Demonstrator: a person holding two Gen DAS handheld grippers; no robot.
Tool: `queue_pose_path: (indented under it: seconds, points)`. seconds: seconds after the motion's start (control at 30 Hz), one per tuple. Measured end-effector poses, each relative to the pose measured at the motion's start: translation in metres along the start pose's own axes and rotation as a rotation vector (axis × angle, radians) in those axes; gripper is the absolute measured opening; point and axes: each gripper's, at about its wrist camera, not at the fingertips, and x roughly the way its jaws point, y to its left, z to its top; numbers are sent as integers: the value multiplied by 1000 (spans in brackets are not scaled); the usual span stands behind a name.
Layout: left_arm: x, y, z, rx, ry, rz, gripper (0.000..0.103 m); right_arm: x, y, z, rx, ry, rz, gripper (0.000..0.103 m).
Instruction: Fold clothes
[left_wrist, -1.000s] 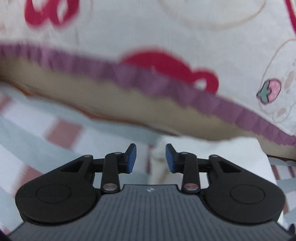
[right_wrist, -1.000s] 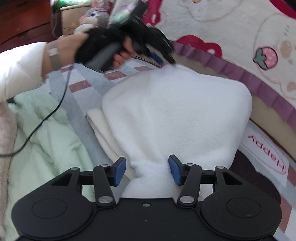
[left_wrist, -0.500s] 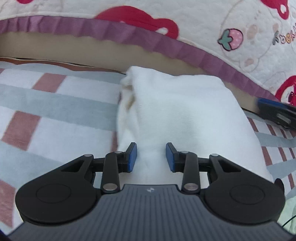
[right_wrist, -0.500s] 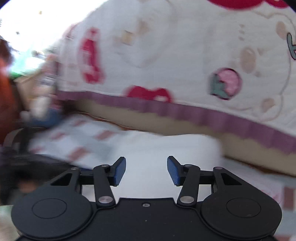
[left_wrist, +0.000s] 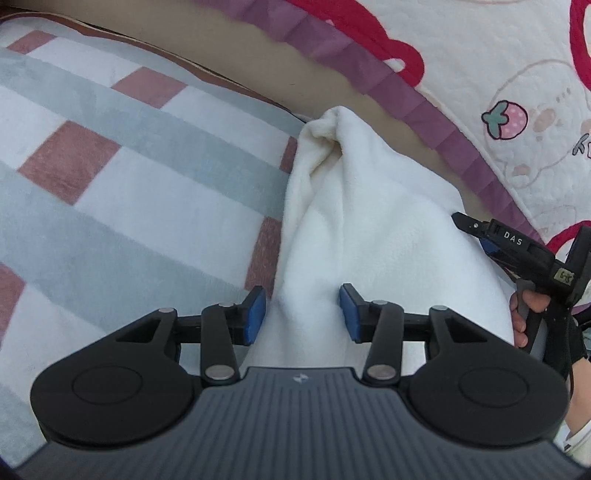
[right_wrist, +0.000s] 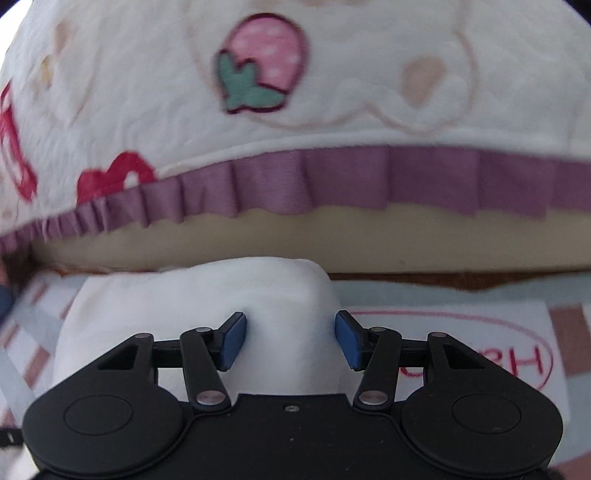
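A folded white fleece garment (left_wrist: 369, 229) lies on the checked sheet against the quilt's edge. My left gripper (left_wrist: 303, 314) hovers low over its near left part, jaws opening, with a ridge of white fabric between the blue pads but not pinched. At the right edge of the left wrist view a hand (left_wrist: 524, 314) holds my right gripper (left_wrist: 469, 229) at the garment's right side. In the right wrist view the garment (right_wrist: 207, 291) fills the lower middle, and my right gripper (right_wrist: 290, 341) stands open with the garment's right end between its pads, which do not press on it.
A cream quilt (left_wrist: 498, 74) with strawberry prints and a purple frill (right_wrist: 332, 177) overhangs a beige mattress edge (right_wrist: 406, 240) just behind the garment. The grey, white and pink checked sheet (left_wrist: 129, 166) spreads to the left. A white patch with red lettering (right_wrist: 480, 343) lies right of the garment.
The left gripper moved in over the garment and its jaws widened. The right gripper swung from facing the left hand round to face the quilt, and it now shows in the left wrist view.
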Motion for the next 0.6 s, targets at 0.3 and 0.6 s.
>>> queue_pose_path:
  seconds: [0.3,0.6]
  points:
    - [-46,39,-9,-198,-35,-53,47,-49,-22,-15,215,19,111,61]
    - [-47,58,-27,-438,37,-213,56,-82,-17,-70,286,143,249,78]
